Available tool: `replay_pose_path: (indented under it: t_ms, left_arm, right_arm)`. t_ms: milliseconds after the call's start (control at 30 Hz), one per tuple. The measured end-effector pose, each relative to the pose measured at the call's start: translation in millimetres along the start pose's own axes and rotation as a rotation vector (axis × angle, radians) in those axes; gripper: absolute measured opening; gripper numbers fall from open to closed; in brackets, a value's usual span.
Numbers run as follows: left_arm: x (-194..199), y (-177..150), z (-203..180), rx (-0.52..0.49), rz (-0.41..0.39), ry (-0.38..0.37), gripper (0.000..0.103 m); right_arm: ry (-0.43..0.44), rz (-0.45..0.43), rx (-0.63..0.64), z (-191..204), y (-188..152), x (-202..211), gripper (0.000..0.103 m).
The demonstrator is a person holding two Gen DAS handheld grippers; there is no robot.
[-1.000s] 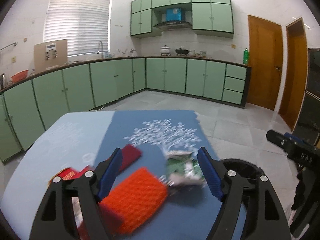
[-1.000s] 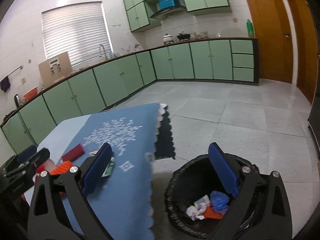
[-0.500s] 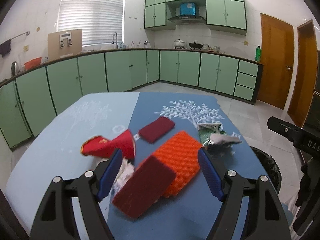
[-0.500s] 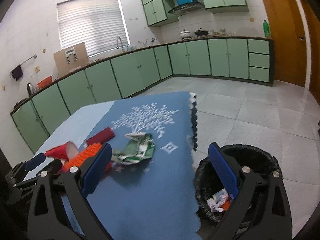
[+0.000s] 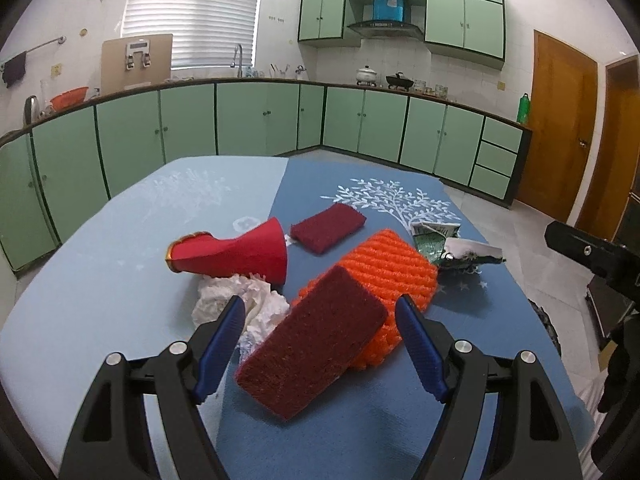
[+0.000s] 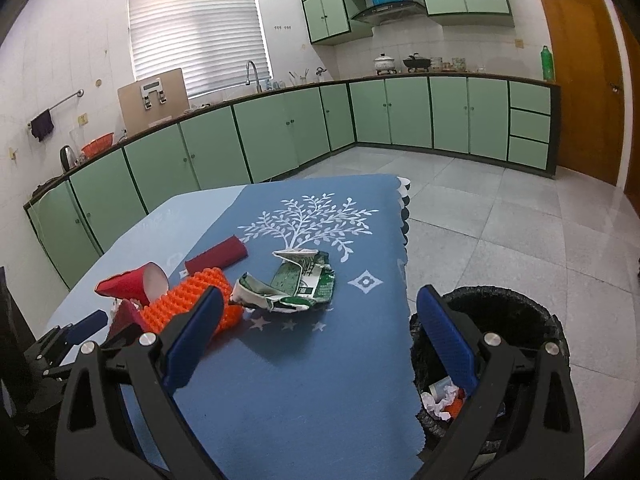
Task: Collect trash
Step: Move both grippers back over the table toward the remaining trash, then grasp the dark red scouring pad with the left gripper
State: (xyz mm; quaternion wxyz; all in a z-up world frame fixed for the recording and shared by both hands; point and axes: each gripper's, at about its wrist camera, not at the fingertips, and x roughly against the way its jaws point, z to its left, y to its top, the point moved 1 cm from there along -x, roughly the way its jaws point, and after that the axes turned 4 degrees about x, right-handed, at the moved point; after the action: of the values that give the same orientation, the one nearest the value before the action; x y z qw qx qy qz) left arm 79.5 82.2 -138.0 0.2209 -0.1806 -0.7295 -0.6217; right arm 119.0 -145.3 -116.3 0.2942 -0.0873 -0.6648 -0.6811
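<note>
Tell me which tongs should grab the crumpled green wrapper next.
Right, probably. The right tongs stand open facing the green wrapper, with the trash bin beside them. The left tongs face the maroon pad and white tissue.

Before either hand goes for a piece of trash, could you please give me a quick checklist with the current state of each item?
1. Left gripper open and empty: ok.
2. Right gripper open and empty: ok.
3. Crumpled tissue free to grasp: not ok, the red paper cup lies partly over it.
4. Green wrapper lying clear on the tablecloth: ok.
5. Bin open beside the table: ok.
6. Room left in the bin: ok, little inside.
</note>
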Motion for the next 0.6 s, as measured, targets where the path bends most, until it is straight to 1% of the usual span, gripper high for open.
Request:
replay_pose_path:
  t_ms: [167,333,467,600]
  left_arm:
    - [-5.0,-1.7,-0.8,-0.002,0.015,-0.017,0.061]
    - [-1.3,-0.1,-0.9,0.008,0.0,-0.017,0.059]
    - [11.9,8.4,-4.8,0.004,-0.052,-0.019,0.059]
    - [19.2,18.6,-8.2,0.013,-0.08,-0.035,0.059]
  right_arm:
    - [-0.001,0.009,0.002,2.2,-0.9,-3.3,0.094]
    - [0.003,0.016,0.009,5.2,-2.0,-6.2,0.094]
    - [0.004,0.012,0.013,7.1,-1.2,-5.3,0.094]
    - [0.004,0.007,0.01,8.2,1.5,-7.1,0.094]
